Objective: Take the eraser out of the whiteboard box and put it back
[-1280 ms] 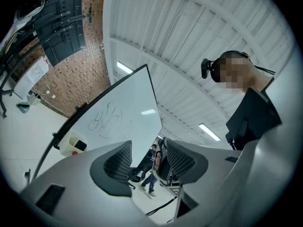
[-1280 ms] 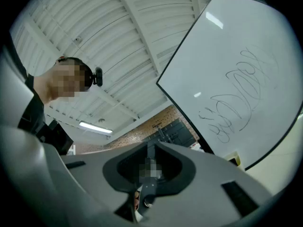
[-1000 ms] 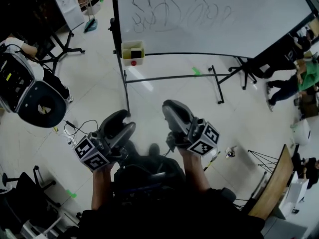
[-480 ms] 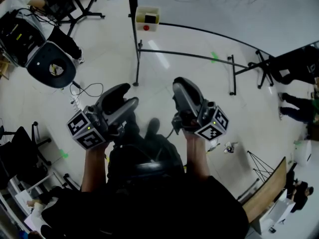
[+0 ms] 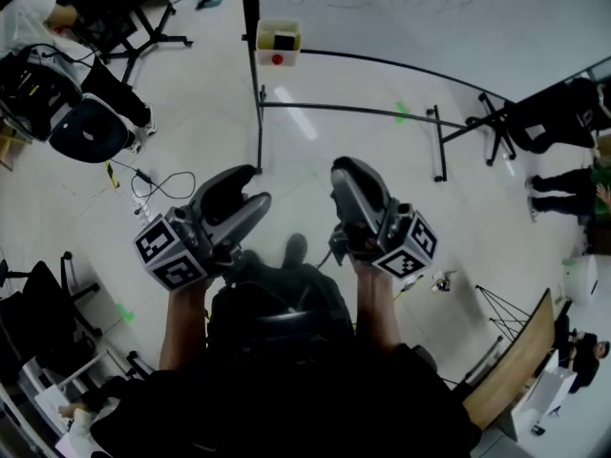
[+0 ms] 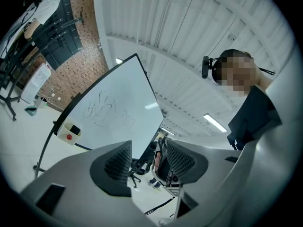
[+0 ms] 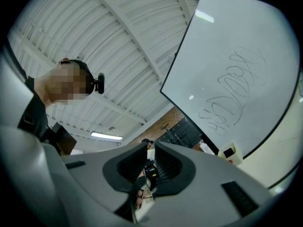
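Glossy white floor (image 5: pixel 191 132). Whiteboard (image 5: pixel 458 17) on a black stand at 12 o'clock, black chair (image 5: pixel 91 127) at 10 o'clock, wooden board (image 5: pixel 516 361) at 4 o'clock. Ribbed white ceiling (image 7: pixel 94 27) with strip light (image 7: pixel 106 136); brick wall (image 6: pixel 71 70) beyond.

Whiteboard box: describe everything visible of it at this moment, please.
The whiteboard box is a small cream, plastic-looking container with a red round mark on its front. It sits upright at the lower left corner of the whiteboard, against the dark frame post. A dark block, probably the eraser, shows in its open top. Nothing else touches it.
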Demonstrator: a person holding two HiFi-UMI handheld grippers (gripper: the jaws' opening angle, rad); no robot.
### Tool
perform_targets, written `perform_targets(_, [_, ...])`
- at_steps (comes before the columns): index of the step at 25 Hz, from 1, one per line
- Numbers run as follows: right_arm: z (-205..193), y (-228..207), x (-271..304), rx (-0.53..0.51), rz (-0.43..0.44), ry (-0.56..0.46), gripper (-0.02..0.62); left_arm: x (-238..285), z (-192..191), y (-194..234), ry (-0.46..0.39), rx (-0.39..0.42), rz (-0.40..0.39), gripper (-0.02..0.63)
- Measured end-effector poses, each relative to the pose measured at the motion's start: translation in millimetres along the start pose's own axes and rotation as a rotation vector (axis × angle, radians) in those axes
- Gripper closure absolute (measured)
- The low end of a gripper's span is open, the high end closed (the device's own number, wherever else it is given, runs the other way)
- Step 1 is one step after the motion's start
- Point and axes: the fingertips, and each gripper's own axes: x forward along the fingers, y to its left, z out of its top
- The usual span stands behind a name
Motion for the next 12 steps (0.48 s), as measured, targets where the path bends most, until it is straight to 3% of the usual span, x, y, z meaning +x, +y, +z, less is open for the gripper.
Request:
perform_targets(6, [-27.0, 30.0, 13.2, -0.019, -0.076, 0.019, 0.532, -43.0, 11.8, 5.9, -0.023, -0.041, -0.048, 0.380])
perform_targets(12, [-61.6, 58.3, 15.3, -0.060, -0.170, 0.071, 0.532, -77.7, -1.3, 14.4, -0.017, -0.116, -0.111, 0.380])
